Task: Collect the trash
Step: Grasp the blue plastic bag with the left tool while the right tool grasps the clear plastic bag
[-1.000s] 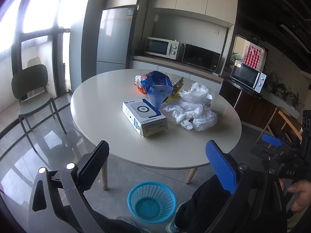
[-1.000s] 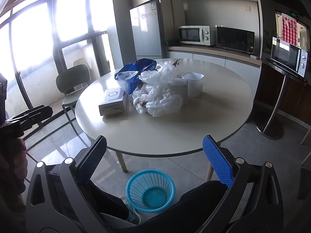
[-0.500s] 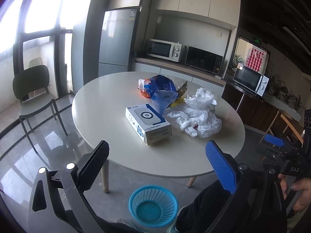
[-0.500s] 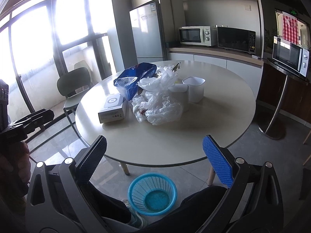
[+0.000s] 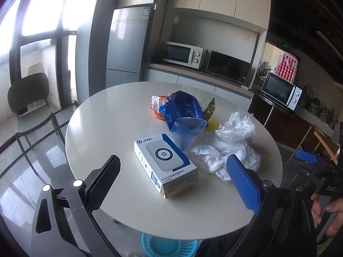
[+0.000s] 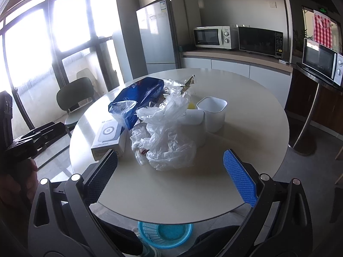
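Observation:
Trash lies on a round white table [image 5: 111, 128]: a white and blue box [image 5: 166, 163], a blue plastic bag [image 5: 184, 115], crumpled clear plastic bags [image 5: 227, 152] and an orange-white wrapper [image 5: 157, 105]. My left gripper [image 5: 173, 184] is open and empty, above the table's near edge, just short of the box. My right gripper [image 6: 169, 177] is open and empty, in front of the clear plastic bags [image 6: 165, 137]. The box [image 6: 106, 137] and blue bag [image 6: 135, 98] lie to their left. A blue mesh trash basket [image 6: 165, 233] stands on the floor under the table edge; it also shows in the left wrist view [image 5: 169, 246].
Two white cups [image 6: 212, 113] stand behind the plastic bags. A green chair [image 5: 30, 107] stands left of the table. A fridge [image 5: 128, 47] and microwaves [image 5: 182, 53] line the back counter. The other gripper shows at each view's edge.
Both grippers have moved forward and up toward the table. The trash looks larger and nearer, and the basket has slid to the bottom edge. Both stay open.

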Demonstrator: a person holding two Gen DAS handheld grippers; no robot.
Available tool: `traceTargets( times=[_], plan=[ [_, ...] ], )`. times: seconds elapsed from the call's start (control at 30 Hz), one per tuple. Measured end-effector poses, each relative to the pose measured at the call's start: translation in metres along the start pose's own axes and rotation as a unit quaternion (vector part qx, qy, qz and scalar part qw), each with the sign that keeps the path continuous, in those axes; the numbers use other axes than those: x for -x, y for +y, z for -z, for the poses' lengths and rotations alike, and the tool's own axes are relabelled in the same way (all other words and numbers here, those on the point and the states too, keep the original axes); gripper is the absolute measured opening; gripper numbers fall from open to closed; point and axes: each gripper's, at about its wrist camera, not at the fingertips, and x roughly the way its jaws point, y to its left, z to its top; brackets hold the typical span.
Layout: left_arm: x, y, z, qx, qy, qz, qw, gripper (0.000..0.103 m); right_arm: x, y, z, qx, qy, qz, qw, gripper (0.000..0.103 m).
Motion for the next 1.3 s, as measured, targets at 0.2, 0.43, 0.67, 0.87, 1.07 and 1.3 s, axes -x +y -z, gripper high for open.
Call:
traceTargets(
  times=[0.2,0.43,0.67,0.87,1.07,1.3],
  plan=[
    [-0.035,0.002,-0.020,0.013,0.010,0.009,0.9998,0.096,-0.026,-0.007,-0.025,0.000,0.002,0.003,1.000,0.094],
    [-0.070,0.006,-0.041,0.029,0.029,0.015,0.9990,0.091,-0.060,-0.011,-0.053,-0.003,0.012,-0.001,1.000,0.094],
    [-0.102,0.007,-0.055,0.034,0.048,0.017,0.9981,0.089,-0.098,-0.014,-0.069,-0.001,0.039,0.003,0.999,0.091],
    [-0.135,0.014,-0.056,0.054,0.084,0.031,0.9945,0.085,-0.124,-0.012,-0.073,-0.002,0.068,-0.001,0.998,0.073],
    [-0.155,0.008,-0.050,0.051,0.116,0.065,0.9899,0.040,-0.136,-0.014,-0.064,-0.007,0.091,-0.009,0.996,0.039],
    [-0.134,-0.004,-0.053,0.041,0.068,0.077,0.9939,0.004,-0.124,-0.013,-0.063,-0.001,0.059,0.002,0.998,0.026]
  ],
)
